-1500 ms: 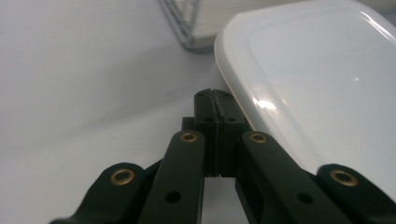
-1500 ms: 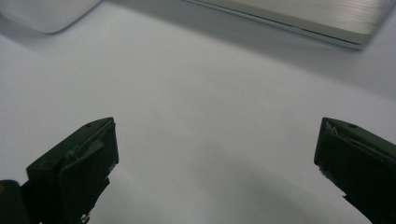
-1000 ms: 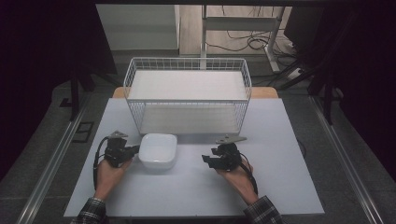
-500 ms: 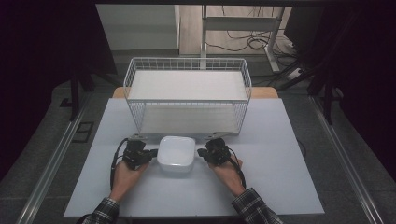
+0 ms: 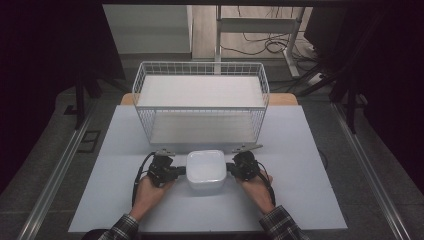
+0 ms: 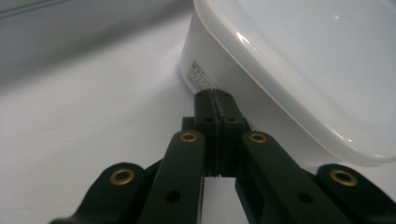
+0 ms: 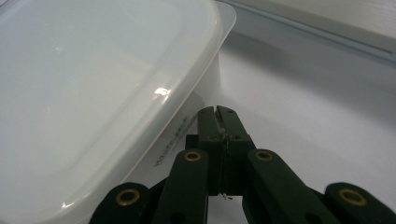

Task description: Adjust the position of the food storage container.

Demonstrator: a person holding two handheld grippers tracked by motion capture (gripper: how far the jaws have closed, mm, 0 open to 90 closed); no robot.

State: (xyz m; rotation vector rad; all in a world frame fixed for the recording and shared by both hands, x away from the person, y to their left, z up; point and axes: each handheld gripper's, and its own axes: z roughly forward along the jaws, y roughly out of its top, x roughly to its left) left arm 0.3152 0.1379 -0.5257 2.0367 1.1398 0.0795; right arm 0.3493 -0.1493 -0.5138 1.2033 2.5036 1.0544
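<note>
A lidded white plastic container (image 5: pixel 205 169) sits on the tabletop (image 5: pixel 310 200) before the wire basket (image 5: pixel 201 102) (contents hidden). The left gripper (image 5: pixel 181 170) and right gripper (image 5: pixel 231 168), jaws clenched empty, press its sides.

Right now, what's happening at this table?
A person has a shut tool on each side of a white lidded container on the table, the left tool and right tool with their tips against its side walls. A white wire basket stands just behind.
</note>
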